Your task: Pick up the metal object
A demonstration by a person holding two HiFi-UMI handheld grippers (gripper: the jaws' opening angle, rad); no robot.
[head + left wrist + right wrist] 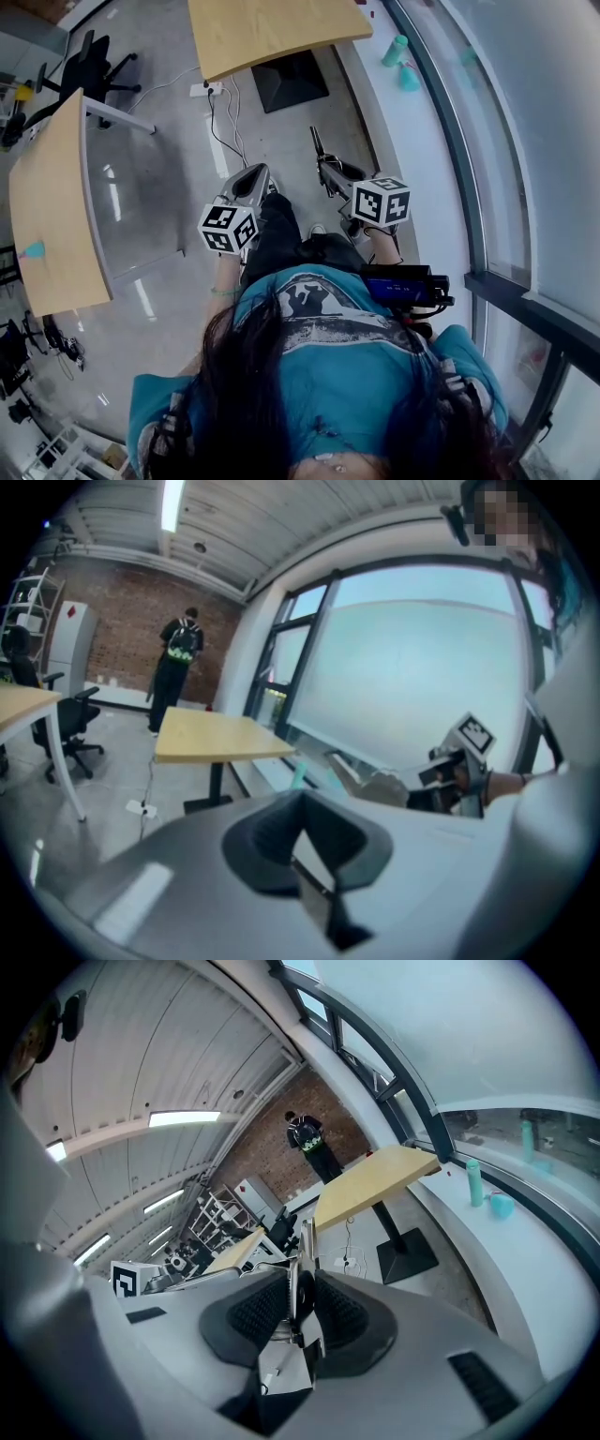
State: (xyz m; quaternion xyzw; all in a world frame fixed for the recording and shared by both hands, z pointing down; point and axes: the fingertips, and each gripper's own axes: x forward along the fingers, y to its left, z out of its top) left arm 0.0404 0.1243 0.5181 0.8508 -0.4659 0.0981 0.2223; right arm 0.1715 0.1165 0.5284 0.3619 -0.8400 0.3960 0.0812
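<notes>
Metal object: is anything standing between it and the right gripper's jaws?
Nothing visible does. The thin metal object is already clamped between the pads of the right gripper, with its tip sticking out past them.

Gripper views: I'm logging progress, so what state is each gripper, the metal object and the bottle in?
Left gripper: shut, empty.
Right gripper: shut on the metal object.
Metal object: held, sticking out past the jaws.
Bottle: upright on the sill.
</notes>
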